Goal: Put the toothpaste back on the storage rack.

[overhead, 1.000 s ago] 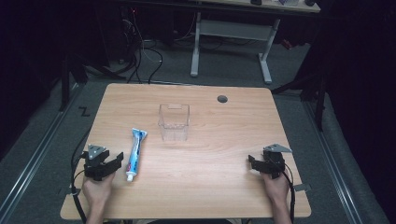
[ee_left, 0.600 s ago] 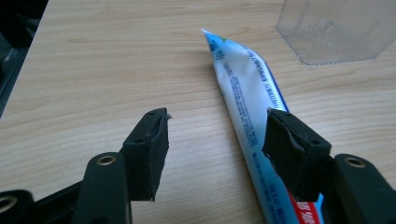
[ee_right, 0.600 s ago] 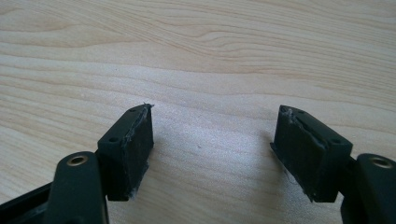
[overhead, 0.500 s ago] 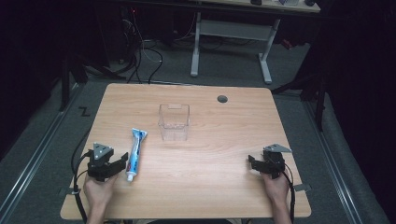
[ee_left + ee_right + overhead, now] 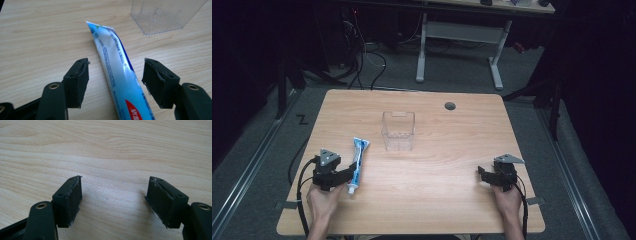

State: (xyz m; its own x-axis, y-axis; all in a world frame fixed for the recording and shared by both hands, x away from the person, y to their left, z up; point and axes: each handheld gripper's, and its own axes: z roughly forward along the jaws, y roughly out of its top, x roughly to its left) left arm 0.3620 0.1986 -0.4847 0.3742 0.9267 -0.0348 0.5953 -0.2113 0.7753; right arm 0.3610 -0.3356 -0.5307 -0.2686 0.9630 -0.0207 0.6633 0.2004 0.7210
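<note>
Between the left tongs point(image 5: 113, 82), just widened, lies the tube point(image 5: 117, 72); close squarely mid-body; right tongs point(image 5: 113, 202) gape, idle.

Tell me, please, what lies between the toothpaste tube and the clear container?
Bare wooden table separates the toothpaste tube from the clear container, in the left gripper view.

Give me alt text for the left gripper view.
A white and blue toothpaste tube lies on the wooden table between the open left claw, untouched by either jaw. A clear plastic container stands beyond it.
</note>
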